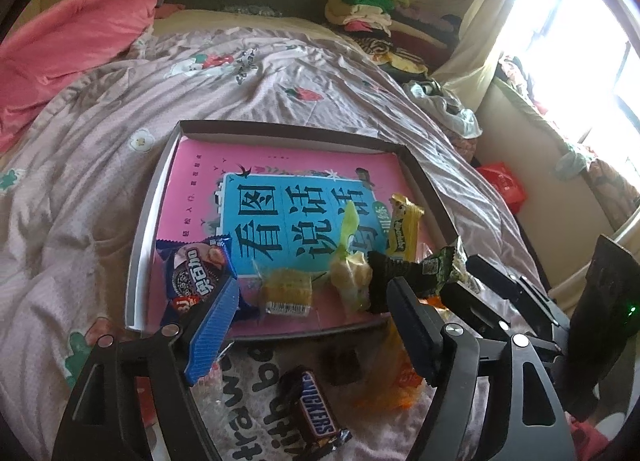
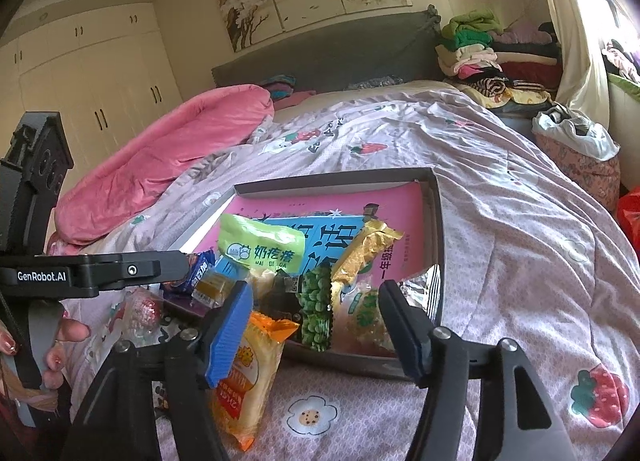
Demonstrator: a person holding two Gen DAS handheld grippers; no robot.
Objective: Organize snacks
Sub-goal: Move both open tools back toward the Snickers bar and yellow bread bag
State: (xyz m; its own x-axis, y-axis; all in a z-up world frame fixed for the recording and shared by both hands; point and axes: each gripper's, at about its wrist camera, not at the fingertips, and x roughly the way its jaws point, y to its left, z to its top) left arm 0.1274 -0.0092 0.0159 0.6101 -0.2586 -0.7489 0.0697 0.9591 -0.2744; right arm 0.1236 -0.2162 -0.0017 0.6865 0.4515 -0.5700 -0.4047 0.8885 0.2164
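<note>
Shallow grey cardboard tray (image 1: 138,245) w/ pink book on bed holds snack packets; left gripper (image 1: 316,325) & right gripper (image 2: 316,325) both gape wide, holding nothing.

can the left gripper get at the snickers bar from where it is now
Probably yes. The Snickers bar lies bare on the blanket just short of the tray, right beneath the left gripper, whose fingers stand open and empty with nothing covering it.

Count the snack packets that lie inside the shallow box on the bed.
5. Oreo packet at the near left, clear-wrapped cake beside it, green candy bag in the middle, yellow packet behind, dark pea packet at the near right. Overlaps there may hide more.
</note>
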